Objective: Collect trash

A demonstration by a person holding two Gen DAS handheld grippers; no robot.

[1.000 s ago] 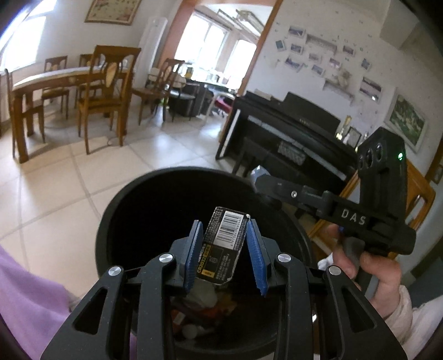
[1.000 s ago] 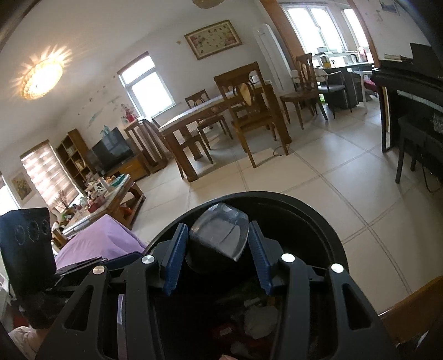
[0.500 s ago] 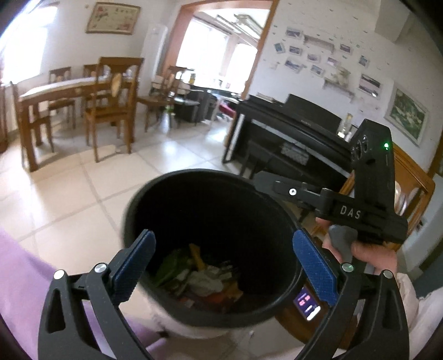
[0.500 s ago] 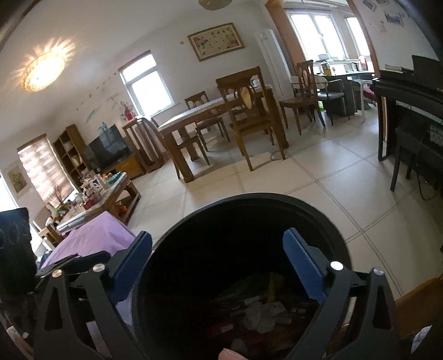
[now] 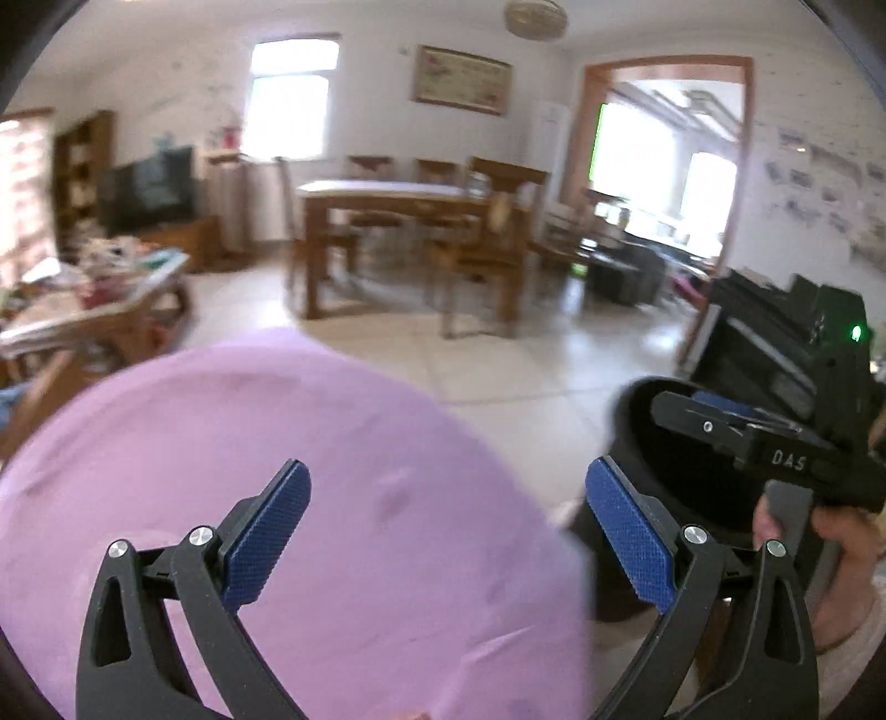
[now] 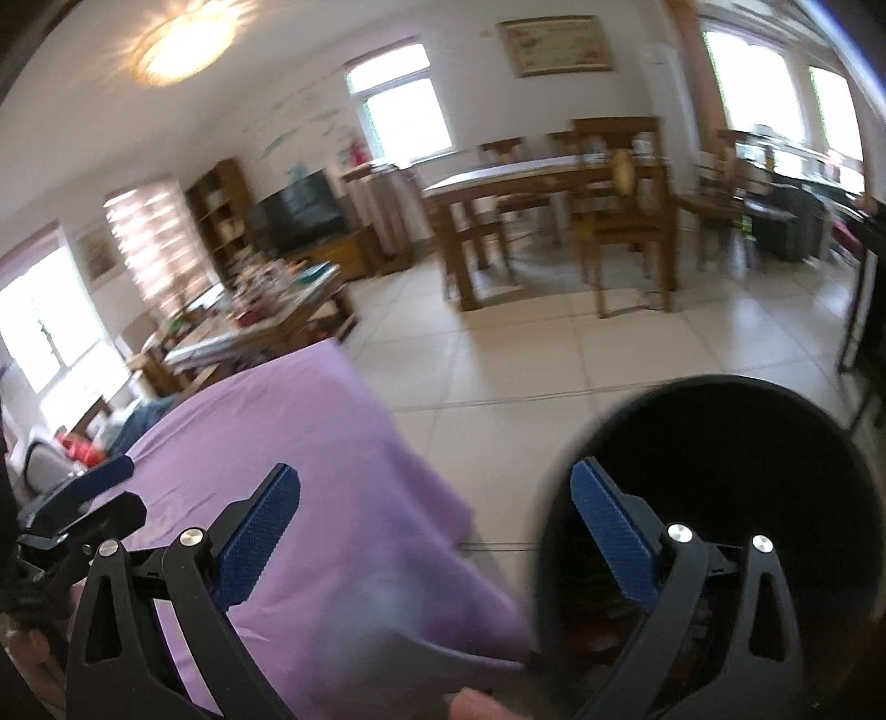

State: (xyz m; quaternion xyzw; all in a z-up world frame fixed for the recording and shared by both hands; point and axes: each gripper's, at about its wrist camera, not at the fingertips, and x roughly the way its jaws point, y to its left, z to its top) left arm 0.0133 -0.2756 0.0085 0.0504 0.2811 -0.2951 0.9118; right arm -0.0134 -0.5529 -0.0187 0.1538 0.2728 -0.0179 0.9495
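A home: a living room and dining room in one

A wooden dining table (image 5: pixel 387 194) with chairs (image 6: pixel 626 216) stands on a pale tiled floor (image 6: pixel 554 354). A TV (image 6: pixel 296 213) sits by a bookshelf (image 6: pixel 219 216). A low coffee table (image 6: pixel 260 327) is full of small things. A framed picture (image 5: pixel 461 79) hangs on the wall, and a round lamp (image 6: pixel 185 41) glows on the ceiling.

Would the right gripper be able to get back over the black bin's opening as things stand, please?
Probably yes. The right gripper is open and empty, and the black bin stands just to its right with its mouth uncovered. The purple cloth lies to the left, not between them.
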